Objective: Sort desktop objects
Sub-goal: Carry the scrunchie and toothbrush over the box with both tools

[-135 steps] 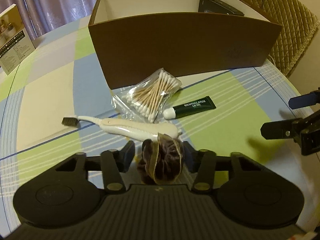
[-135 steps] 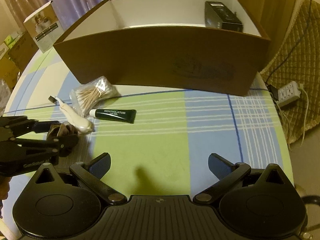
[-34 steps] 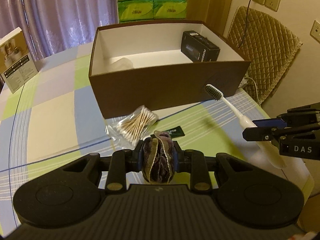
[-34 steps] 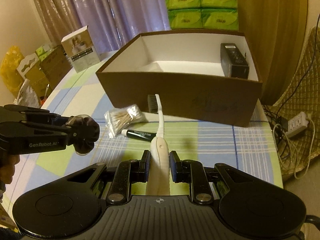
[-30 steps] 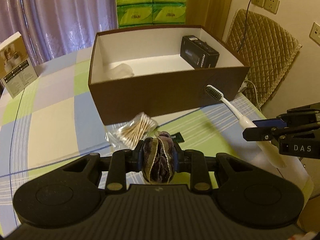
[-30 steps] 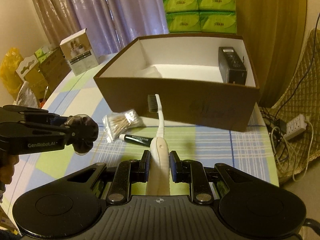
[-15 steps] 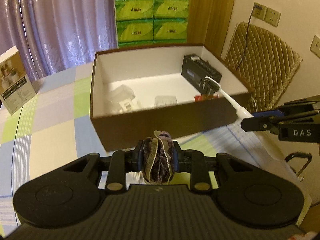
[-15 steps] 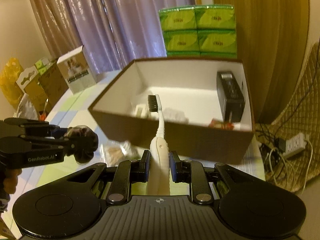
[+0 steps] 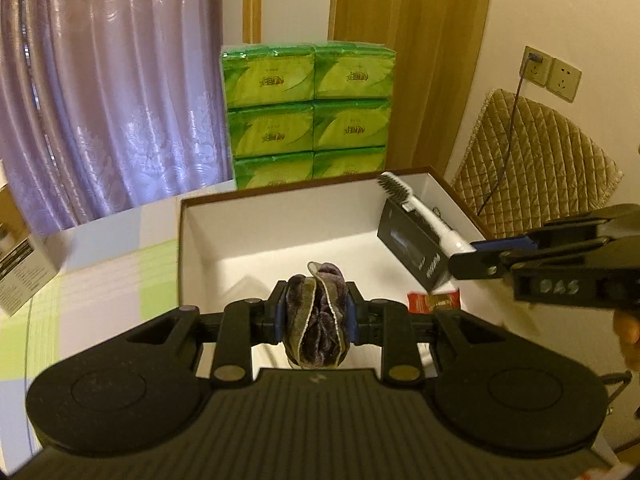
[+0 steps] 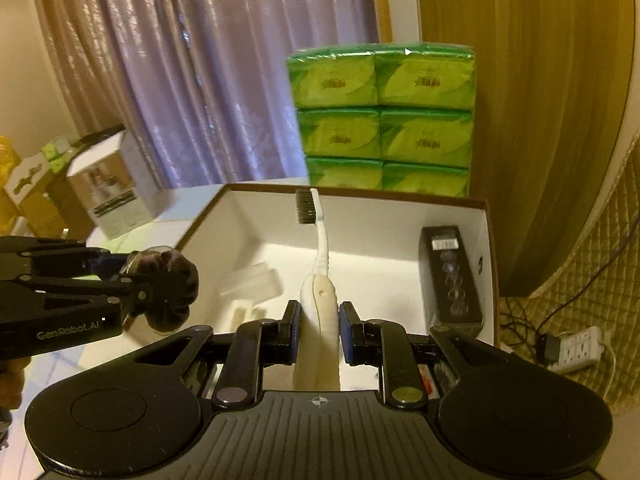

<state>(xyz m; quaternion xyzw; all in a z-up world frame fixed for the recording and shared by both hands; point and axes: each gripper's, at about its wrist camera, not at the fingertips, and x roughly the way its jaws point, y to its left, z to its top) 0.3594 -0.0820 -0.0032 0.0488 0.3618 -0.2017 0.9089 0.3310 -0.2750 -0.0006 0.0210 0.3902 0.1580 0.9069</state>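
Note:
My left gripper (image 9: pixel 316 316) is shut on a dark purple velvet scrunchie (image 9: pixel 320 320) and hangs over the near part of the brown box with white inside (image 9: pixel 280 196). My right gripper (image 10: pixel 319 330) is shut on the handle of a white electric toothbrush (image 10: pixel 322 256). Its dark bristle head points toward the box's (image 10: pixel 400 199) far wall. In the left wrist view the right gripper (image 9: pixel 464 257) reaches in from the right with the toothbrush (image 9: pixel 420 212). In the right wrist view the left gripper (image 10: pixel 138 276) and scrunchie (image 10: pixel 172 288) are at the left.
Inside the box lie a black carton (image 10: pixel 448 272), a red packet (image 9: pixel 434 302) and clear plastic pieces (image 10: pixel 252 284). Green tissue packs (image 9: pixel 308 116) are stacked behind the box. A white product carton (image 10: pixel 108 188) stands at the left, a quilted chair (image 9: pixel 532 156) at the right.
Both grippers shut on their objects at the table, lifted them, and moved forward; they now hang over the open box instead of in front of it.

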